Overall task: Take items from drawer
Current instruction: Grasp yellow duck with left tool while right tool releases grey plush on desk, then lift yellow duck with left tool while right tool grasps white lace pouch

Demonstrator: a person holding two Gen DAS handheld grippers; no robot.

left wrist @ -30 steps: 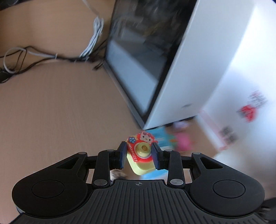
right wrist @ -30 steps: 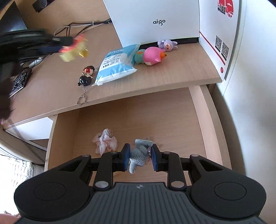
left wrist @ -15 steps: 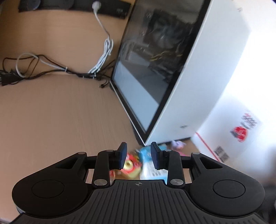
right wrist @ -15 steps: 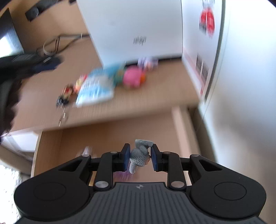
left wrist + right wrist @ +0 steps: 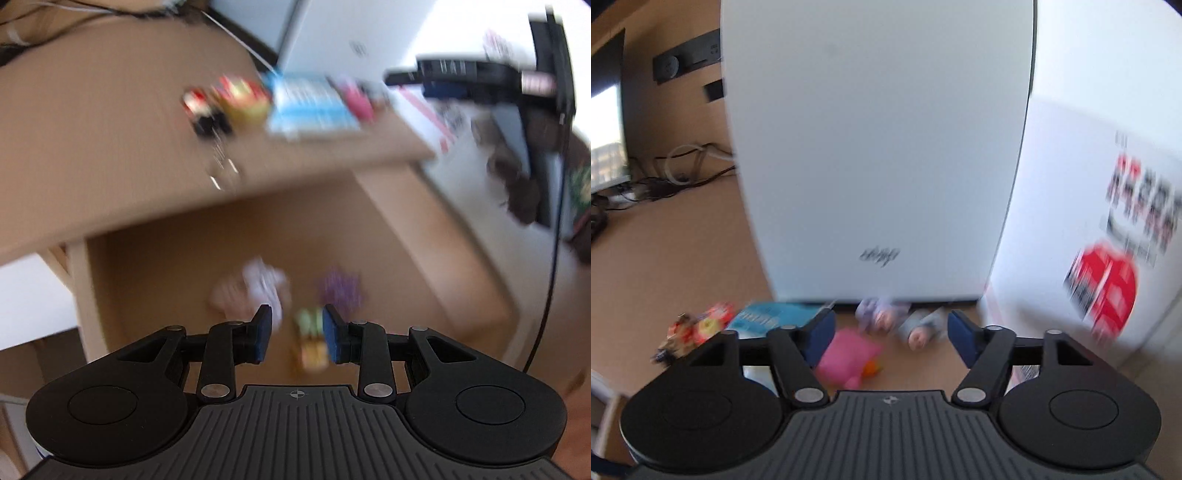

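The left gripper [image 5: 297, 338] is hanging over the open drawer [image 5: 406, 236], its jaws standing a little apart with nothing pinched between them. Below it, on the drawer floor, a white-pink bundle [image 5: 255, 291], a purple item [image 5: 340, 290] and a green-yellow toy [image 5: 312, 343] are lying close together; the blur is heavy, so what each one is stays unclear.

The right gripper [image 5: 888, 338] is pointing at the desk [image 5: 665, 258] in front of the white case [image 5: 879, 147]. Its jaws have just been opening and are now spread wide, holding nothing. A grey plush [image 5: 919, 330] is lying on the desk between and beyond the fingers, beside a purple plush [image 5: 879, 314] at the foot of the case. A pink toy [image 5: 849, 360] is sitting nearer, next to the left finger [image 5: 820, 336], with a blue packet [image 5: 775, 319] and a red-yellow toy [image 5: 709, 325] further left.

In the left view the same items are lining the desk edge above the drawer.
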